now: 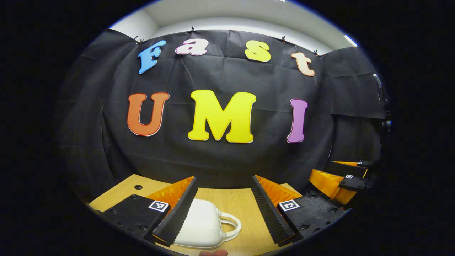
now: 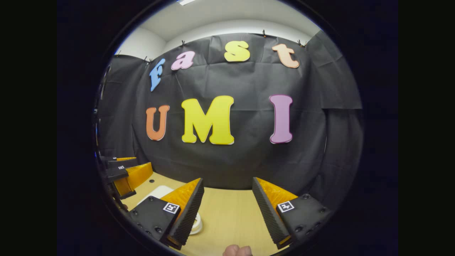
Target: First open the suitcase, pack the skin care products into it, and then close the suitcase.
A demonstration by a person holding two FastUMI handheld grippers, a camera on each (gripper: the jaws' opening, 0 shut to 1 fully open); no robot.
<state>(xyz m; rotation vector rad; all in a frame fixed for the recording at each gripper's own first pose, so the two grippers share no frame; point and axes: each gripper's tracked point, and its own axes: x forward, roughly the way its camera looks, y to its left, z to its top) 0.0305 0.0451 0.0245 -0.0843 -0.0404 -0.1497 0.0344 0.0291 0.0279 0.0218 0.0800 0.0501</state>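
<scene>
A small white suitcase point(image 1: 201, 222) lies shut on the wooden table point(image 1: 236, 202), its loop handle point(image 1: 231, 224) turned to the right. My left gripper point(image 1: 224, 177) hangs open above it, and its left finger covers the case's left part. In the right gripper view a corner of the suitcase point(image 2: 158, 192) shows at the left, behind my left finger. A small white rounded piece point(image 2: 196, 224) peeks out beside that finger; I cannot tell what it is. My right gripper point(image 2: 228, 179) is open over bare table point(image 2: 227, 213) with nothing between its fingers.
The right gripper point(image 1: 341, 181) shows at the right of the left gripper view, and the left gripper point(image 2: 124, 174) at the left of the right gripper view. Black cloth walls close the table's back and sides. A fingertip point(image 1: 213, 253) and a hand point(image 2: 237, 250) show at the bottom.
</scene>
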